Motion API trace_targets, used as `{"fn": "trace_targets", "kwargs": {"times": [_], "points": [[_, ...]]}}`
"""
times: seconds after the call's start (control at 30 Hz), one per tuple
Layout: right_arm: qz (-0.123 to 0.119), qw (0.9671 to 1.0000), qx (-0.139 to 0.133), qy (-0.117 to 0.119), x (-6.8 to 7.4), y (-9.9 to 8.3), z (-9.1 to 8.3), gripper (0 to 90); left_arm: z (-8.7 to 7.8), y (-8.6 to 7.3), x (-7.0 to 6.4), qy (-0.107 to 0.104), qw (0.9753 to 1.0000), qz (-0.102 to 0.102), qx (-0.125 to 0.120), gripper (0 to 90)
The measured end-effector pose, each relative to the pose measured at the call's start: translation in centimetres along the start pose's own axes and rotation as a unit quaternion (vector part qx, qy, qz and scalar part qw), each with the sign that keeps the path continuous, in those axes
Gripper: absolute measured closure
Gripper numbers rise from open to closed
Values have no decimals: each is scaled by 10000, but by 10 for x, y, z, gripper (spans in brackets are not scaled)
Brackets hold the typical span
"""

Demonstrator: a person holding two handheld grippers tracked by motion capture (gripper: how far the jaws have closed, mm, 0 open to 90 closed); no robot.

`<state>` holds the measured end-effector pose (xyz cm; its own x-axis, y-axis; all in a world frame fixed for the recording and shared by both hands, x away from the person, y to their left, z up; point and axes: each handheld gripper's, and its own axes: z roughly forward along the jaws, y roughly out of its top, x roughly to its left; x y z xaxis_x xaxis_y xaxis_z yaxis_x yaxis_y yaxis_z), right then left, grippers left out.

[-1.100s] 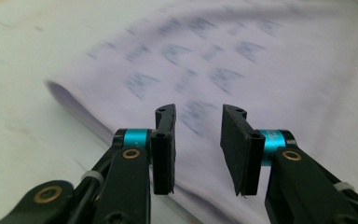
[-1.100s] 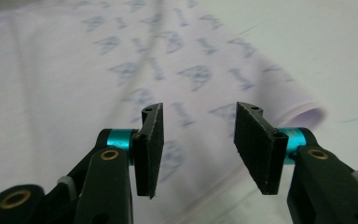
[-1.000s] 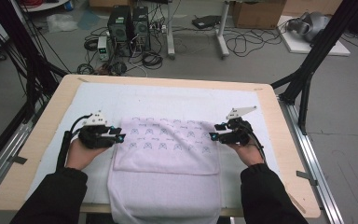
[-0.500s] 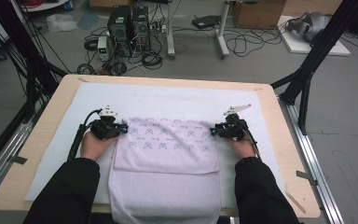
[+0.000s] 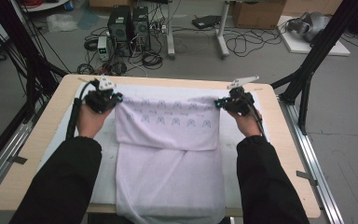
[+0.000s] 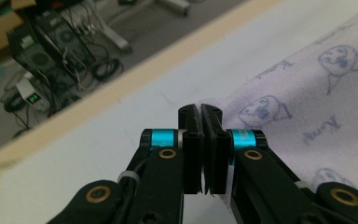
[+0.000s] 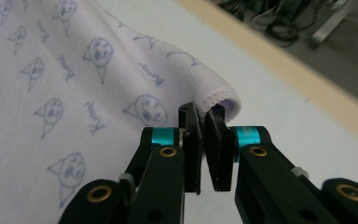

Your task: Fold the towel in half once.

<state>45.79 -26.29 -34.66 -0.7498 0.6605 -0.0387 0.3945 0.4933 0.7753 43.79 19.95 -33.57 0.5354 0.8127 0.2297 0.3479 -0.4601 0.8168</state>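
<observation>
High view: a pale towel (image 5: 168, 154) printed with small faces lies on the white mat (image 5: 242, 135) of the table (image 5: 37, 154), its near end hanging over the near edge. The left gripper (image 5: 114, 99) and right gripper (image 5: 220, 103) each pinch a far corner, and the fabric between them is pulled taut. Left gripper view has the jaws closed flat on the cloth's corner; right gripper view has them narrowed on the rolled hem (image 7: 216, 100). The step in hand looks like spreading or folding. Next, both corners should travel together at even height, tension kept, so the edge lands straight.
</observation>
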Motion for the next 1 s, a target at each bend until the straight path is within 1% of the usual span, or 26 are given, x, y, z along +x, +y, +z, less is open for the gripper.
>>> {"fn": "trace_targets", "kwargs": {"times": [0.03,0.07,0.1,0.13,0.17,0.2,0.23,0.27,0.33,0.37,0.4,0.43,0.47,0.5,0.53,0.57,0.6,0.63,0.7,0.73,0.77,0.83,0.9,0.93,0.97,1.0], "points": [[-38,10000,-31,-60,-2,8,-4,860,-5,15,7,49,9999,27,-125,871],[-76,9998,-147,-147,-4,19,-12,860,-8,23,10,68,9998,27,-199,870],[-56,9997,-177,-165,-6,26,-16,860,-12,33,15,56,9995,2,-320,869],[-35,9995,-247,-204,-9,33,-21,848,-12,37,17,64,9994,-10,-326,863],[-17,9993,-295,-235,-10,35,-22,789,-11,38,18,101,9995,-53,-293,833],[77,9985,-375,-390,-12,34,-22,648,-10,36,18,72,9996,-81,-266,755],[212,9985,-401,-308,-14,32,-21,629,-7,31,17,-97,9996,-155,-223,725],[308,9987,-365,-166,-16,25,-17,618,-6,26,16,-106,9997,-124,-184,707],[253,9994,-190,-158,-12,11,-10,607,-1,11,12,-194,9996,-165,-108,678],[326,9992,-193,-96,-11,4,-8,604,3,1,10,-256,9994,-231,52,663],[441,9990,-33,56,-10,-5,-3,586,6,-5,10,-312,9991,-268,127,639],[527,9983,154,178,-9,-9,0,567,8,-15,7,-434,9983,-347,153,639],[460,9984,245,203,-4,-17,4,576,9,-21,5,-506,9979,-357,178,636],[331,9991,224,137,0,-22,5,588,11,-30,1,-589,9973,-366,228,633],[280,9992,218,192,5,-29,7,587,12,-34,-1,-678,9967,-356,273,627],[362,9986,195,330,7,-34,9,587,13,-42,-5,-826,9954,-402,273,624],[378,9981,223,443,10,-40,11,588,13,-46,-8,-921,9946,-396,273,624],[343,9980,231,475,14,-44,12,589,14,-53,-13,-1082,9928,-396,321,624],[316,9972,243,633,22,-53,14,591,14,-65,-21,-1285,9902,-407,361,626],[304,9966,233,732,27,-59,15,596,14,-71,-24,-1317,9897,-394,389,627],[290,9962,227,792,31,-63,16,597,14,-78,-27,-1375,9887,-436,412,627],[317,9946,283,948,38,-71,18,596,13,-88,-33,-1453,9875,-388,482,627],[253,9939,297,1034,44,-78,21,597,13,-97,-36,-1543,9857,-451,508,634],[261,9932,312,1088,47,-81,24,597,13,-101,-37,-1610,9845,-465,518,641],[265,9929,342,1106,48,-84,26,597,15,-104,-38,-1664,9830,-506,587,648],[277,9926,352,1128,48,-86,28,600,17,-106,-39,-1709,9817,-486,680,651]]}}
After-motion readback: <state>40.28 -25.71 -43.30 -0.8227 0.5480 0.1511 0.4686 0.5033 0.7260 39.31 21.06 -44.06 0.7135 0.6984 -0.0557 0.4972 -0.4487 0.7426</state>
